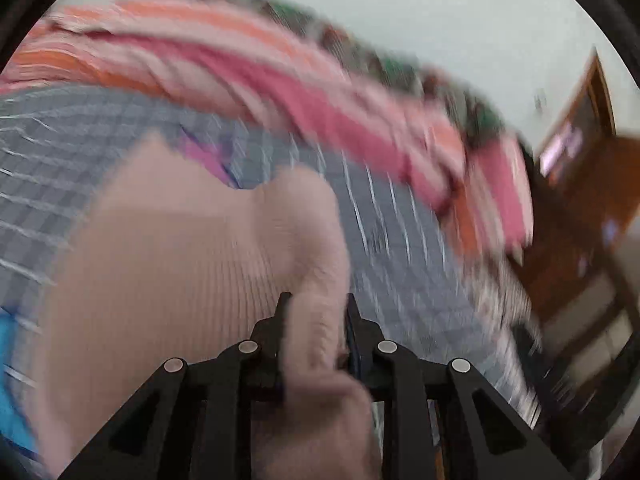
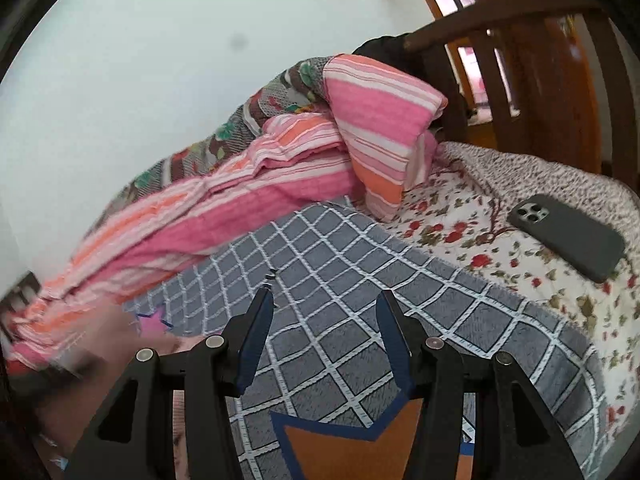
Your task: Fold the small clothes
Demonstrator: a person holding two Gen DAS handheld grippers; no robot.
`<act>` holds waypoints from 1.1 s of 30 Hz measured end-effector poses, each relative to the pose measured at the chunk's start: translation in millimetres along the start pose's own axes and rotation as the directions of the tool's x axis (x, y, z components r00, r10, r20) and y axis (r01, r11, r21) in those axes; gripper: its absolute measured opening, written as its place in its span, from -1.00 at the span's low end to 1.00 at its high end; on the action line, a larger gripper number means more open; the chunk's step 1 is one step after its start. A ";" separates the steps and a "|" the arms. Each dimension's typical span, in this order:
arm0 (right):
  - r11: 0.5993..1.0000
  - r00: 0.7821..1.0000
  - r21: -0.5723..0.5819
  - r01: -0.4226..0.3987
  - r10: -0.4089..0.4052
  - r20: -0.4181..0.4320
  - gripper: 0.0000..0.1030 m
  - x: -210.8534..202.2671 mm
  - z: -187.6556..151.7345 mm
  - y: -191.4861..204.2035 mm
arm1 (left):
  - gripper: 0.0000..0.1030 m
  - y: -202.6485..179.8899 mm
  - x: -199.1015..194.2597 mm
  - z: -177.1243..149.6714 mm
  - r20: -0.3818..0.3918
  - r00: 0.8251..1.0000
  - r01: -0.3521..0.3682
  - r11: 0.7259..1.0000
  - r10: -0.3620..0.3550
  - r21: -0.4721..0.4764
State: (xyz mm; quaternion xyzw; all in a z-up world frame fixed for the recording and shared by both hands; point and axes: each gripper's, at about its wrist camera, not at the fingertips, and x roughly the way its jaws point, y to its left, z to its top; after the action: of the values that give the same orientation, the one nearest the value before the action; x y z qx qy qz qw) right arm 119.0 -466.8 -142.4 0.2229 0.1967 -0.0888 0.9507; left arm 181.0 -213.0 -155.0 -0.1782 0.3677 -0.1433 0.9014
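Note:
A pale pink ribbed garment [image 1: 180, 264] lies spread over the grey checked blanket [image 1: 60, 136], blurred by motion in the left wrist view. My left gripper [image 1: 317, 305] is shut on a bunched fold of that garment, which runs back between the black fingers. In the right wrist view the same pink garment [image 2: 116, 332] shows only as a blur at the lower left. My right gripper [image 2: 326, 300] stands open above the grey blanket [image 2: 460, 312], nothing between its blue-padded fingers.
A pink and orange striped quilt [image 2: 256, 200] is heaped along the white wall. A dark phone [image 2: 568, 232] lies on the floral sheet [image 2: 452, 220] at the right. The wooden bed frame [image 2: 500, 40] rises behind. An orange star patch [image 2: 344, 452] sits under the right gripper.

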 end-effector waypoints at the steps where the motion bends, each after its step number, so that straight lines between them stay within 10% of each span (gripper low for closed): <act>1: 1.000 1.000 -0.011 -0.021 0.021 -0.008 0.02 0.3 -0.4 1.9 | -0.57 -6.2 1.2 -6.2 0.010 1.000 -0.015 0.999 0.014 0.046; 4: 0.995 0.995 -0.049 -0.086 0.083 -0.060 0.03 5.9 -3.4 13.0 | 0.00 -13.2 -15.5 -8.6 0.015 0.999 0.050 0.988 -0.052 0.149; 10: 0.977 0.961 -0.006 -0.214 0.210 -0.181 0.11 19.1 -11.6 32.8 | 0.25 37.9 -74.3 12.2 0.046 0.974 0.217 0.972 -0.222 0.084; 19: 0.906 0.866 0.078 -0.417 0.421 -0.271 0.29 12.3 -23.6 83.9 | 0.34 166.2 -76.8 36.3 0.126 0.992 -0.001 0.999 0.006 -0.042; 24: 0.897 0.856 -0.014 -0.442 0.417 -0.304 0.28 6.9 -40.7 122.4 | 0.34 200.4 -48.7 37.7 0.115 0.993 0.001 0.995 0.010 -0.098; 30: 0.905 0.891 -0.178 -0.386 0.316 -0.326 -0.61 14.7 -66.7 151.9 | 0.34 211.0 -54.5 26.9 0.140 0.989 0.056 0.994 -0.043 -0.092; 33: 0.897 0.897 -0.218 -0.384 0.307 -0.316 -0.75 17.7 -76.0 151.8 | 0.34 207.1 -50.8 28.0 0.143 0.989 0.034 0.996 -0.022 -0.082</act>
State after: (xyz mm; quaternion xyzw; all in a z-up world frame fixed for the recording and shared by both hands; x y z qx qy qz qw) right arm 148.6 -299.1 -153.3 0.1305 0.2933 0.1430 0.9362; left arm 192.4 -1.8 -193.6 -0.2310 0.3057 -0.1271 0.9149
